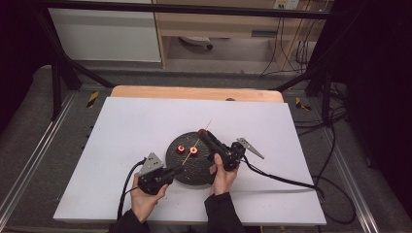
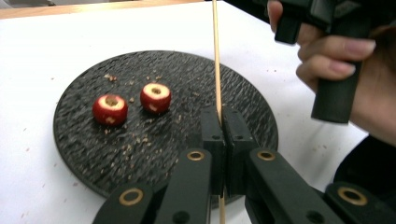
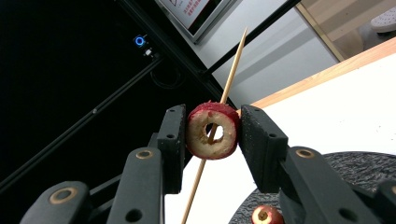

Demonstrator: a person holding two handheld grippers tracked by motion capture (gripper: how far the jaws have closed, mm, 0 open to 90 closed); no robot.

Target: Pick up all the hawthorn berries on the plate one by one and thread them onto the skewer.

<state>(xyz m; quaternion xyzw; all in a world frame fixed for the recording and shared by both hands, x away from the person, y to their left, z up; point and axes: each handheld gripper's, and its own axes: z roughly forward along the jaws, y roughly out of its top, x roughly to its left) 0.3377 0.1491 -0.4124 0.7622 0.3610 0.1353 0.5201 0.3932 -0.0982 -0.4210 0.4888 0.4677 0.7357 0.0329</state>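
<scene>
Left gripper (image 2: 223,122) clamps skewer (image 2: 216,56); right gripper (image 3: 211,133) pinches (cored) fruit (image 3: 212,130).

We saw the round plate (image 1: 180,170) lying on the table (image 1: 121,136), two cored fruits (image 2: 109,109) side by side on it. Above its far edge a third fruit (image 3: 212,130) sat on the skewer (image 2: 216,56), between the grippers.

A thin wooden skewer (image 2: 216,56) runs straight and slanted above the dark round plate (image 2: 84,93), clamped near one end. A cored red fruit ring (image 3: 213,130), pale inside, is threaded on the skewer, which passes through its hole. Two more cored red fruits (image 2: 109,109) sit side by side on the plate among crumbs.
</scene>
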